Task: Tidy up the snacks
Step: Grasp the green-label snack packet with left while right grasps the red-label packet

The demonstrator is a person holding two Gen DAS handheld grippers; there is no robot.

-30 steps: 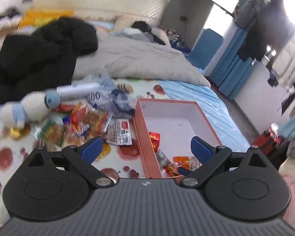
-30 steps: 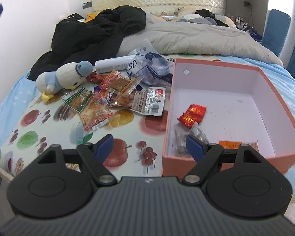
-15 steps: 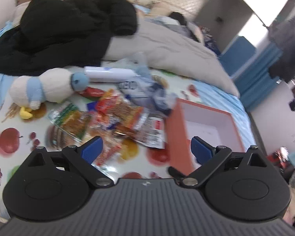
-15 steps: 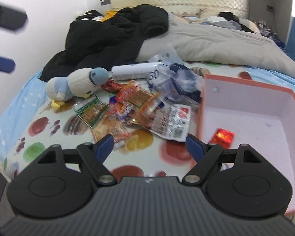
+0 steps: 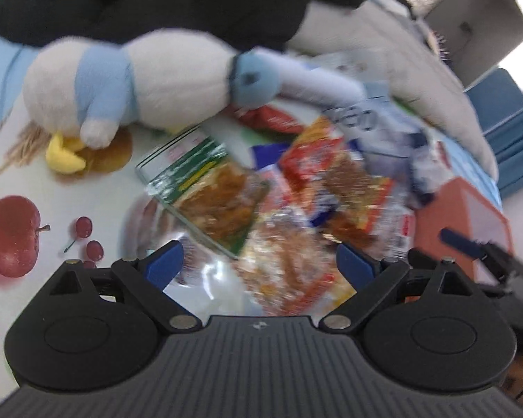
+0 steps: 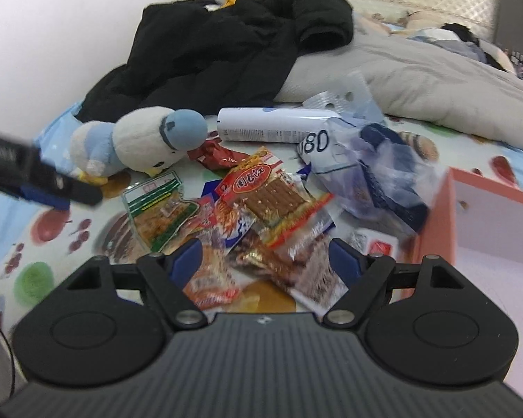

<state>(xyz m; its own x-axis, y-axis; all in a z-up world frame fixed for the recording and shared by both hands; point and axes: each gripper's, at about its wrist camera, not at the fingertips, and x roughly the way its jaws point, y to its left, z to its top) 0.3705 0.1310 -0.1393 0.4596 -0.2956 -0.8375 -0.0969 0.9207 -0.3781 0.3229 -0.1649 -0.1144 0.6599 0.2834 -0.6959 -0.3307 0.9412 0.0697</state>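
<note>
A bed (image 6: 470,139) in a fruit-print sheet fills both views, its far half under a quilted grey duvet (image 6: 418,80) and a puffy black coat (image 6: 226,41), the headboard end cut off by the frame. At the right edge stands a stiff orange box (image 6: 446,216) with a pale lining, open-topped, only its near corner and part of the floor showing; its contents fall outside the view. A soft white-and-blue plush (image 6: 139,142) lies on its side left of centre, its yellow feet half hidden. Behind the pile rests a smooth white tube (image 6: 272,125), touching a crumpled clear bag (image 6: 366,167) printed "80". The snacks (image 6: 261,209), a loose heap of crinkly foil and clear-film packets in red, orange and green, lie on the sheet between plush and box, overlapping so that lower packets are hard to make out; the left wrist view smears them with blur. Bare sheet stays open left of the heap. The left gripper (image 5: 259,264) hangs over the heap, blue-padded jaws spread, nothing between them. The right gripper (image 6: 263,256) hovers at the heap's near edge, just beside the box wall, jaws likewise spread and empty
</note>
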